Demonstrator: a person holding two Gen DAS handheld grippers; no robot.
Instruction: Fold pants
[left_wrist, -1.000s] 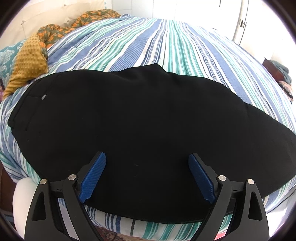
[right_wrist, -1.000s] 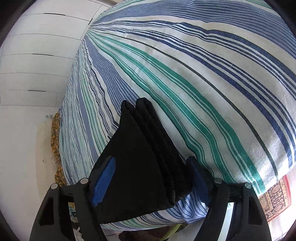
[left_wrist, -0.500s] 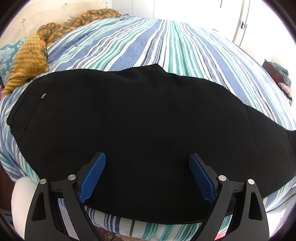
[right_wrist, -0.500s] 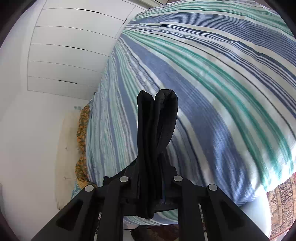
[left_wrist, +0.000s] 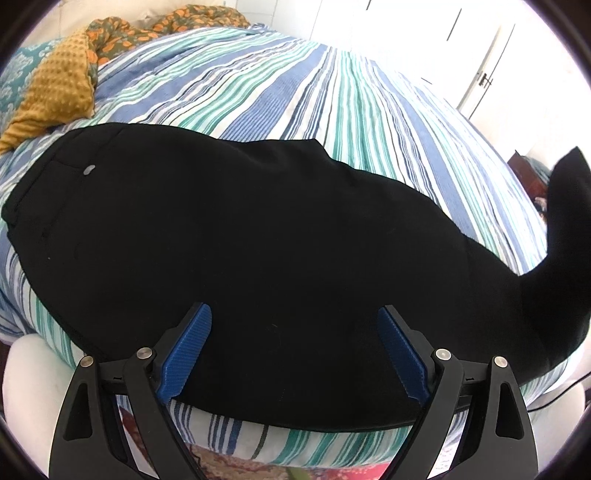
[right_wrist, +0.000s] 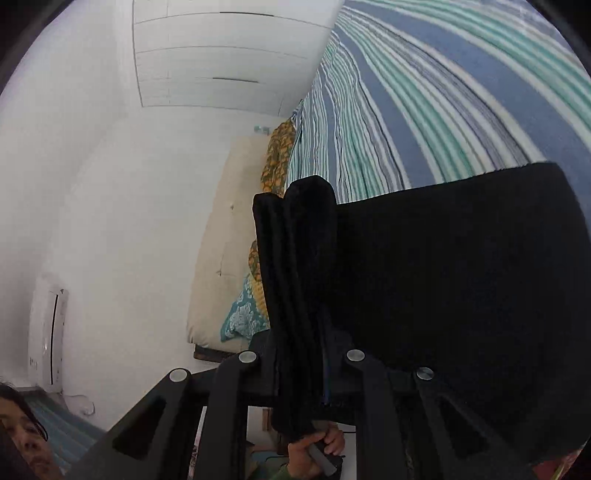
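Black fabric pants (left_wrist: 258, 240), laid sideways across the blue, green and white striped bedspread (left_wrist: 332, 92), waistband end at the left with a small grey button (left_wrist: 88, 169). The left gripper (left_wrist: 293, 350) hangs over the near edge of the cloth, its blue ribbed pads (left_wrist: 186, 354) spread wide and nothing clasped between them. At the right edge the leg end of the garment rises off the bed. The right gripper (right_wrist: 299, 354), its jaws having just closed, is clenched on that bunched leg end of the pants (right_wrist: 443, 295), whose folded layers stand up between the black fingers while the rest of the cloth hangs to the right. A mustard dotted blanket (left_wrist: 59, 92) lies at the far left of the bed.
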